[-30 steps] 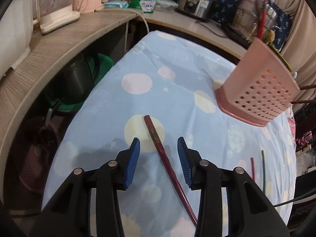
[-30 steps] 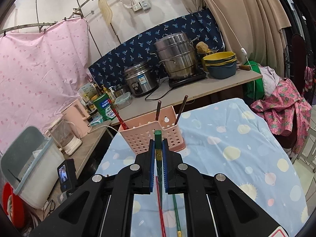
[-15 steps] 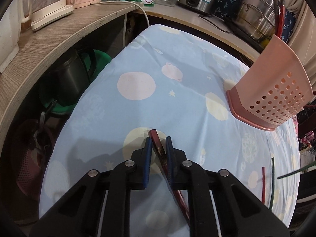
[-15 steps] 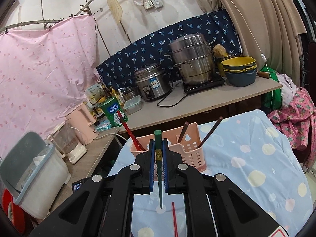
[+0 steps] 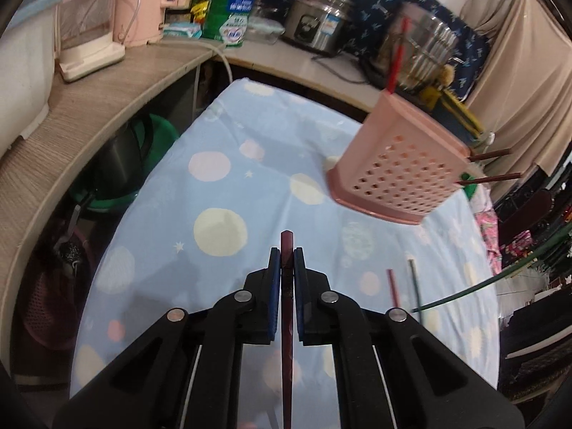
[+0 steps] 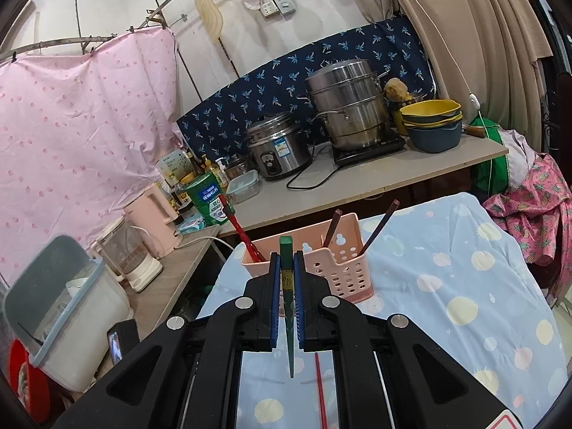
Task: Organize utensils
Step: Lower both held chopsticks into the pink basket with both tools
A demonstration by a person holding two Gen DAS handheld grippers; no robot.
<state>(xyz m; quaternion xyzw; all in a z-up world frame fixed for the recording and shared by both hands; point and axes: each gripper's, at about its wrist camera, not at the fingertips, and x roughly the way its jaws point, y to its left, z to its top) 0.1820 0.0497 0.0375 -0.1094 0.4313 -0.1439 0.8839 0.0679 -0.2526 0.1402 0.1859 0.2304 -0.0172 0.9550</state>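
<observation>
my left wrist camera looks down along its fingers, close over the blue spotted tablecloth [image 5: 228, 164]. my right one sits higher, facing the back counter [image 6: 357, 186]. both share the pink utensil basket [image 5: 400, 175] [image 6: 343, 268].

No print is legible; the green canister's [image 6: 210, 198] white label seems Nestlé-like, blurred.
</observation>
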